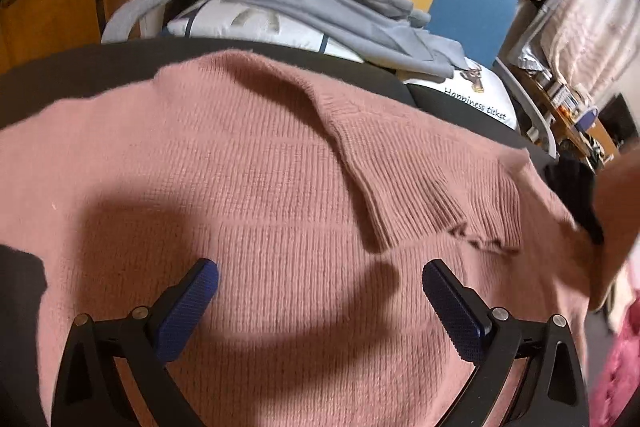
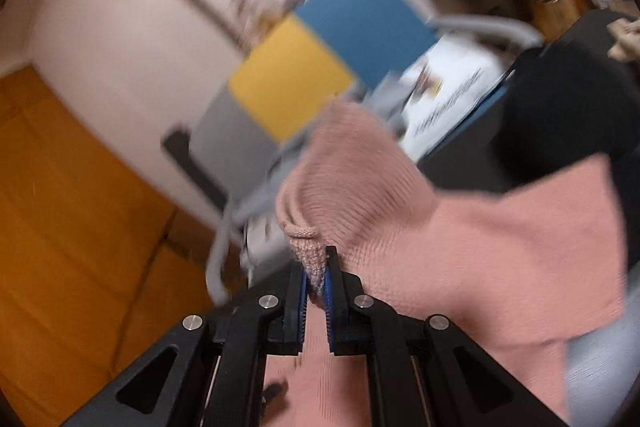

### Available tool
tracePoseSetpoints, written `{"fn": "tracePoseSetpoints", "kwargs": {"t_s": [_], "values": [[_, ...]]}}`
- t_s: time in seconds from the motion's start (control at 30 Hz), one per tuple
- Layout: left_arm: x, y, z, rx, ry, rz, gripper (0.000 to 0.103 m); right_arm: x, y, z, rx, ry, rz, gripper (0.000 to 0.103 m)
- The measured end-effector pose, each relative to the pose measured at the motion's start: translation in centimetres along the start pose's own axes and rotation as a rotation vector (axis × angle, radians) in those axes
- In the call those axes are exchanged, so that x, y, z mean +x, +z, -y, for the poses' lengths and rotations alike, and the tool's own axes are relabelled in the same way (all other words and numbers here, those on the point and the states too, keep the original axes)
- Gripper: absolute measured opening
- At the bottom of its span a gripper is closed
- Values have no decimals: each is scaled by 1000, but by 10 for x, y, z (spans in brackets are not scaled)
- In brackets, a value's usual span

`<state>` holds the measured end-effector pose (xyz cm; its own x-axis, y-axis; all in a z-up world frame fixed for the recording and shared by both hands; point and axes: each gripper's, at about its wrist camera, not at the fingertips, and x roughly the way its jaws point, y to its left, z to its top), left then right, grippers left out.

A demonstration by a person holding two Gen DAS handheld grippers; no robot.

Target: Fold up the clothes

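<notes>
My left tongs (image 1: 320, 283) hang wide open above the pink knit sweater (image 1: 248, 163), nothing between the blue pads (image 1: 188, 311). Sweater lies spread on a dark table (image 1: 80, 63), one ribbed sleeve (image 1: 404, 179) folded across its body. My right tongs (image 2: 316, 267) are clamped on a bunched sweater edge, lifting that part off the table. Behind: grey garment (image 1: 320, 3) piled on a white pillow (image 1: 224, 23).
</notes>
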<state>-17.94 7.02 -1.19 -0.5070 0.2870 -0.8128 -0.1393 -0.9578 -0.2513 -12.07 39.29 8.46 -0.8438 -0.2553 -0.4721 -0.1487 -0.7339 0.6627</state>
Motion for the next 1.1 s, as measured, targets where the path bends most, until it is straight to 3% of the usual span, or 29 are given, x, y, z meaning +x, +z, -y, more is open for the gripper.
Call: {"fn": "tracePoseSetpoints", "kwargs": {"t_s": [0.27,0.3,0.4,0.57,0.6,0.67,0.73,0.93,1.0,1.1], "values": [[-14,-2,41,114,-100,1,103,84,-107,28,-66,-69,-263,9],[-14,-1,46,118,-110,-5,103,78,-108,27,-89,-62,-258,8],[-10,4,57,110,-141,-33,103,59,-110,26,-157,-40,-240,27],[9,7,73,44,-190,-128,103,10,-113,39,-245,-209,-113,27],[13,8,76,43,-174,-139,103,4,-114,48,-246,-238,-103,20],[19,10,85,55,-127,-148,103,3,-119,62,-243,-285,-115,17],[21,10,95,80,-88,-147,103,-7,-119,84,-137,-214,-93,12],[22,2,115,124,-59,-136,102,-8,-116,101,-25,-151,-62,12],[19,-2,122,145,-61,-125,92,-8,-115,102,-16,-139,-52,12],[19,-2,130,181,-50,-133,45,-26,-115,108,25,-92,39,16]]}}
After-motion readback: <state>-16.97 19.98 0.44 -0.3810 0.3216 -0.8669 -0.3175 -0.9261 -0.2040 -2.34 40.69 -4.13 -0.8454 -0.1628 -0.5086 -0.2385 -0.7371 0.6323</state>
